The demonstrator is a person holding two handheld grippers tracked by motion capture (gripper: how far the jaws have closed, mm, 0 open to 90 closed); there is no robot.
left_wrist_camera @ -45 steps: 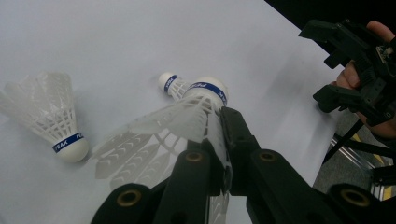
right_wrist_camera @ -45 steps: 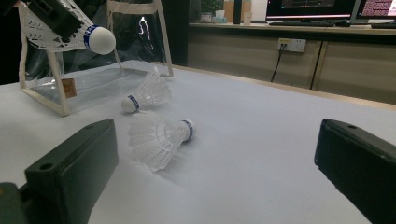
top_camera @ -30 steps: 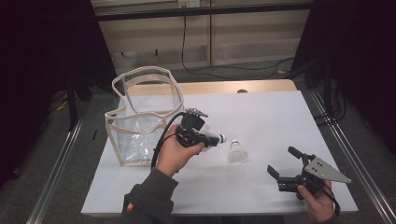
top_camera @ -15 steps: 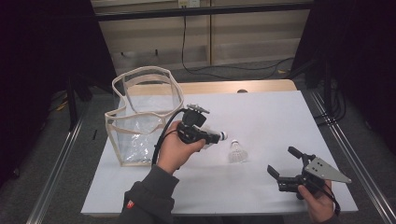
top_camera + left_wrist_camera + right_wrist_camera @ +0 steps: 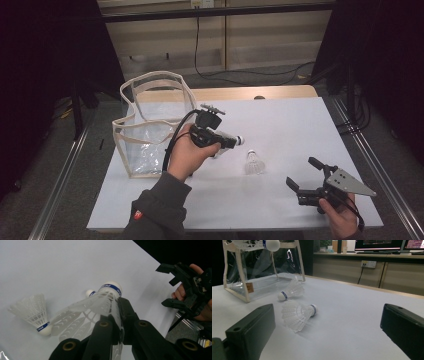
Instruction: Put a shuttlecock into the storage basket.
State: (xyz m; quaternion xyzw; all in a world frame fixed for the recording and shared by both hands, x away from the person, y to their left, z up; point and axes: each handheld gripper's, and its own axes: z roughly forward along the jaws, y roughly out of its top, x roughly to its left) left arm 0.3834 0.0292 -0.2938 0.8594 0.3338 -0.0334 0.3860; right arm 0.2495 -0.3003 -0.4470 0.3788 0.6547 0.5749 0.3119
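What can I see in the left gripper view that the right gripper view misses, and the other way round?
Left gripper view: the left tool clamped on the held shuttlecock by its feathers, and the right tool, open, in a hand. Right gripper view: the clear bag, a wall socket and screens. Both: the white table, with one loose shuttlecock and another shuttlecock lying on it.

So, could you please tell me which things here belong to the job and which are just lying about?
In the job:
left gripper
held shuttlecock
two shuttlecocks on the table
clear bag

Lying about:
right gripper, open and idle
floor cables
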